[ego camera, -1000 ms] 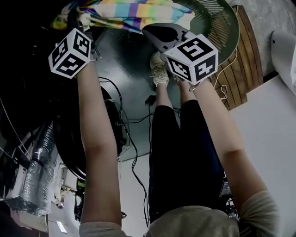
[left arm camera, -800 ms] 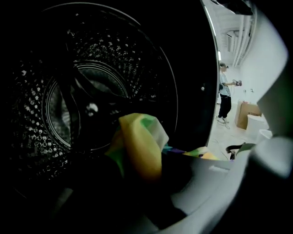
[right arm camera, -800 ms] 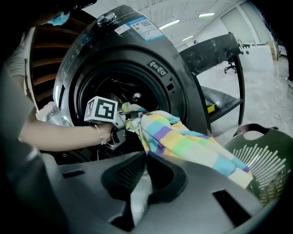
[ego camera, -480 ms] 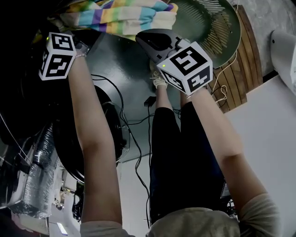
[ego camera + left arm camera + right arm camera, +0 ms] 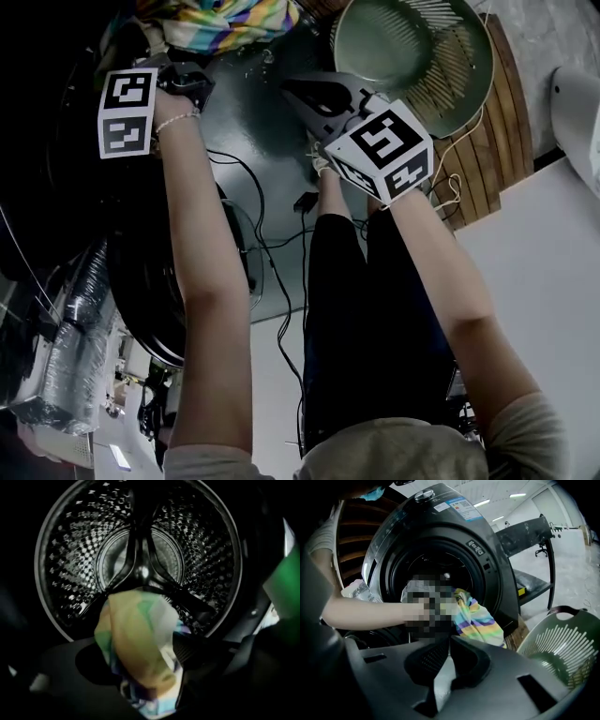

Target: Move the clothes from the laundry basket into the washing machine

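The left forearm reaches straight ahead into the dark mouth of the washing machine, a thin bracelet on the wrist just behind the marker cube. The left gripper points slightly downward into the perforated steel drum. Its jaws have just been opening and now stand wide. The striped cloth bunches between them without being pinched, at the lower lip of the drum opening, with one end hanging out over the door rim.

The right forearm is held out alongside, lower and further back. The right gripper aims at the machine's front with its jaws pressed together on nothing.

The green slatted laundry basket sits to the right of the machine on a wooden platform. Black cables trail over the floor, which is pale, beside the person's dark trousers. Behind the machine, the right gripper view shows an open hall with ceiling strip lights, a dark table and an office chair.
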Demonstrator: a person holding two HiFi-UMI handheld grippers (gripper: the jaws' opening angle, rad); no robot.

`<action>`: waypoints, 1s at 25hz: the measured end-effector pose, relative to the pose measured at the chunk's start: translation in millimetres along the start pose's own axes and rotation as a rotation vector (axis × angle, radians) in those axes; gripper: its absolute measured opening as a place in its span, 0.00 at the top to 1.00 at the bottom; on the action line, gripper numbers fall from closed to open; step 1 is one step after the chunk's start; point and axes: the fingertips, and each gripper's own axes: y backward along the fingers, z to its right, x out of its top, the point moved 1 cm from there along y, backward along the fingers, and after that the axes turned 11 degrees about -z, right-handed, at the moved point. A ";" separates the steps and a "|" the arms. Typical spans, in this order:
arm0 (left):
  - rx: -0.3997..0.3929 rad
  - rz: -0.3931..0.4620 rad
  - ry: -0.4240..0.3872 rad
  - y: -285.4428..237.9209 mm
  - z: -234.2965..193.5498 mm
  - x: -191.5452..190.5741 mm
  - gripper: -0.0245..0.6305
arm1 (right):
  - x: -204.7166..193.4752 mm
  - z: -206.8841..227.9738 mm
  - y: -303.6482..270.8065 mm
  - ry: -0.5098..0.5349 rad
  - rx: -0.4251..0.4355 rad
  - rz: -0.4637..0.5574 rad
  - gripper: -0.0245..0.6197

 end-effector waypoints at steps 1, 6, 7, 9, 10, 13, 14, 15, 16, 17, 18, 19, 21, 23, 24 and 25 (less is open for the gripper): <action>-0.008 -0.011 0.009 6.3 -0.8 -3.8 0.43 | -0.8 0.9 1.6 -0.005 -0.002 0.000 0.93; -0.065 -0.059 -0.093 30.6 15.3 -48.1 0.41 | -2.5 1.3 7.3 -0.037 -0.010 0.019 0.93; -0.076 -0.088 -0.135 32.1 21.1 -63.1 0.41 | -2.7 -0.2 7.6 -0.041 -0.008 0.023 0.93; -0.079 -0.149 -0.207 31.8 29.9 -93.7 0.41 | -4.5 -2.4 7.4 -0.049 -0.003 0.027 0.93; -0.072 -0.177 -0.238 28.9 32.3 -107.2 0.41 | -5.4 -2.7 6.8 -0.051 0.000 0.028 0.93; -0.033 -0.229 -0.308 10.8 31.8 -130.6 0.41 | -7.9 -1.0 3.7 -0.044 0.006 0.025 0.93; -0.014 -0.238 -0.330 3.6 29.8 -133.0 0.41 | -8.7 0.2 2.2 -0.039 0.007 0.023 0.93; 0.007 -0.245 -0.352 -3.4 28.1 -134.0 0.41 | -9.3 2.0 0.9 -0.035 0.007 0.022 0.94; 0.026 -0.251 -0.376 -9.7 27.2 -134.4 0.41 | -9.6 4.2 0.2 -0.035 0.006 0.024 0.94; 0.043 -0.260 -0.402 -14.9 27.2 -134.4 0.41 | -9.7 6.3 0.1 -0.037 0.005 0.029 0.94; 0.057 -0.273 -0.432 -18.9 27.9 -133.8 0.41 | -9.3 8.3 0.2 -0.039 0.002 0.037 0.94; 0.064 -0.289 -0.465 -21.5 29.7 -132.6 0.41 | -8.5 10.1 0.4 -0.038 -0.002 0.044 0.94; 0.046 -0.303 -0.528 -20.5 38.2 -127.3 0.48 | -5.9 12.6 0.8 -0.033 -0.011 0.055 0.94; 0.000 -0.261 -0.564 -12.5 47.7 -116.1 0.73 | -1.7 13.8 2.1 -0.032 -0.017 0.071 0.94; -0.017 -0.233 -0.575 -9.1 49.6 -107.9 0.79 | 0.8 14.4 3.1 -0.033 -0.019 0.079 0.94; -0.024 -0.210 -0.584 -7.6 49.4 -98.7 0.80 | 3.0 15.0 3.9 -0.032 -0.020 0.085 0.94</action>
